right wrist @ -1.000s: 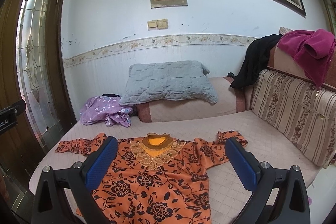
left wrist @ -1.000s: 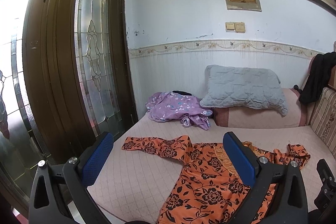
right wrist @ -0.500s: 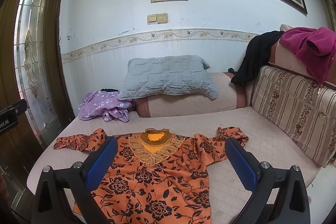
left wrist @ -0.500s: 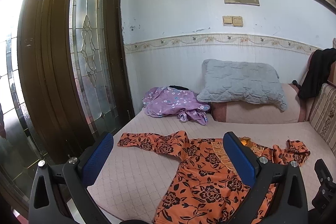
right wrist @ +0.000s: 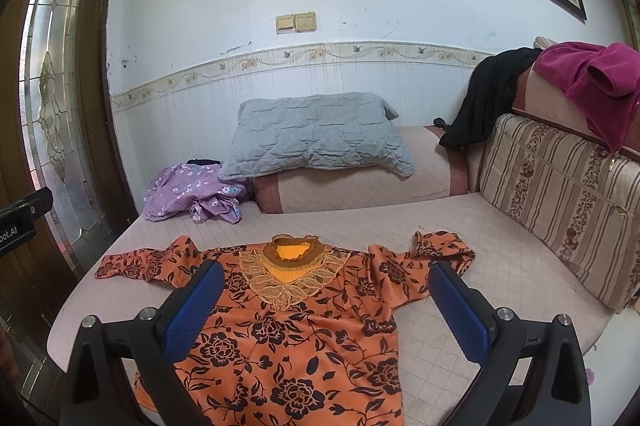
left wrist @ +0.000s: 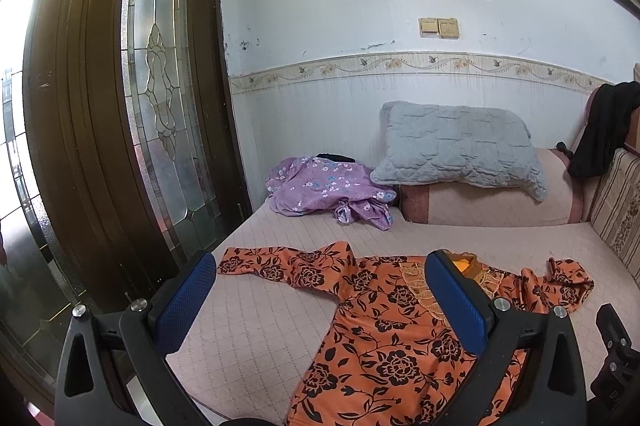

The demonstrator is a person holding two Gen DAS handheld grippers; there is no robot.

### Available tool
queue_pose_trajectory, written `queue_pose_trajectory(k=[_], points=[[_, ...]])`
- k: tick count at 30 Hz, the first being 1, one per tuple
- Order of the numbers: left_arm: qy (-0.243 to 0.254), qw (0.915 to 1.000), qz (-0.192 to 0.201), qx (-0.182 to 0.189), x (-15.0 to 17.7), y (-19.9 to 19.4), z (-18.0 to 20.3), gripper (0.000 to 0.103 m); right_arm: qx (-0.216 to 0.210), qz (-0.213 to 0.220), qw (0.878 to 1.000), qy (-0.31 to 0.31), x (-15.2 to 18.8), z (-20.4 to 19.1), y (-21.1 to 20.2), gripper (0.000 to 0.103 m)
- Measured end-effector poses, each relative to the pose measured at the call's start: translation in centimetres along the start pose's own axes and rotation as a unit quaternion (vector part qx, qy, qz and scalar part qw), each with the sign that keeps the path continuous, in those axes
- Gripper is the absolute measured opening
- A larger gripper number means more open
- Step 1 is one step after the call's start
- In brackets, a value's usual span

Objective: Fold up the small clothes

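Only the right view shows the magenta garment (right wrist: 592,82) on the sofa back, while both tools, left (left wrist: 320,300) and right (right wrist: 326,306), hover spread wide and empty above the orange top (right wrist: 296,322) lying flat on the bed (right wrist: 472,226), seemingly not touching it.

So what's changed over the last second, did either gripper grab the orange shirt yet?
No grab yet. Both grippers have tipped slightly upward and shifted a little, so the bed sits lower in each view. The left gripper and right gripper remain open above the orange shirt, touching nothing. The shirt stays spread flat; the purple garment and pillow haven't moved.
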State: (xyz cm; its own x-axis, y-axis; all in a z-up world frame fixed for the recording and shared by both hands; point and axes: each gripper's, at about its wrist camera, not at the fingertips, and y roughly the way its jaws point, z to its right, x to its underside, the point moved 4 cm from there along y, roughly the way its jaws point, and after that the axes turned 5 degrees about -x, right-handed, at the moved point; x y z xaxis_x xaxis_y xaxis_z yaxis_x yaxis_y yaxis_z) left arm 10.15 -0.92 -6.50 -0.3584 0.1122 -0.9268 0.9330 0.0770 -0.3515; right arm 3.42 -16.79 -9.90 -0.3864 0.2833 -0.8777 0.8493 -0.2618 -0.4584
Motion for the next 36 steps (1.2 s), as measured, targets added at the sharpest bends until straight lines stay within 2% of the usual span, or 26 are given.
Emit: queue_pose_trajectory(k=[17, 26, 29, 32, 35, 36], points=[[0.008, 0.9998, -0.018, 0.003, 0.2, 3.2, 1.9, 0.103, 0.009, -0.018, 1.0, 0.004, 0.3, 0.7, 3.4, 0.103], [0.024, 0.9988, -0.044, 0.0, 1.0, 7.9, 4.6, 0.103, 0.028, -0.052, 0.998, 0.014, 1.2, 3.2, 8.5, 0.103], [0.032, 0.9974, -0.065, 0.01, 2.1, 10.9, 6.3, 0.103, 0.036, -0.072, 0.996, 0.029, 1.8, 6.0, 11.7, 0.103], [0.04, 0.9923, -0.11, 0.04, 4.6, 15.6, 8.9, 0.103, 0.04, -0.092, 0.994, 0.048, 2.6, 11.7, 15.2, 0.103], [0.057, 0.976, -0.195, 0.079, 8.9, 21.6, 12.1, 0.103, 0.065, -0.117, 0.989, 0.062, 3.5, 18.7, 18.5, 0.103], [0.065, 0.9682, -0.225, 0.088, 10.7, 23.8, 13.2, 0.103, 0.091, -0.127, 0.986, 0.067, 3.9, 22.4, 20.1, 0.102]])
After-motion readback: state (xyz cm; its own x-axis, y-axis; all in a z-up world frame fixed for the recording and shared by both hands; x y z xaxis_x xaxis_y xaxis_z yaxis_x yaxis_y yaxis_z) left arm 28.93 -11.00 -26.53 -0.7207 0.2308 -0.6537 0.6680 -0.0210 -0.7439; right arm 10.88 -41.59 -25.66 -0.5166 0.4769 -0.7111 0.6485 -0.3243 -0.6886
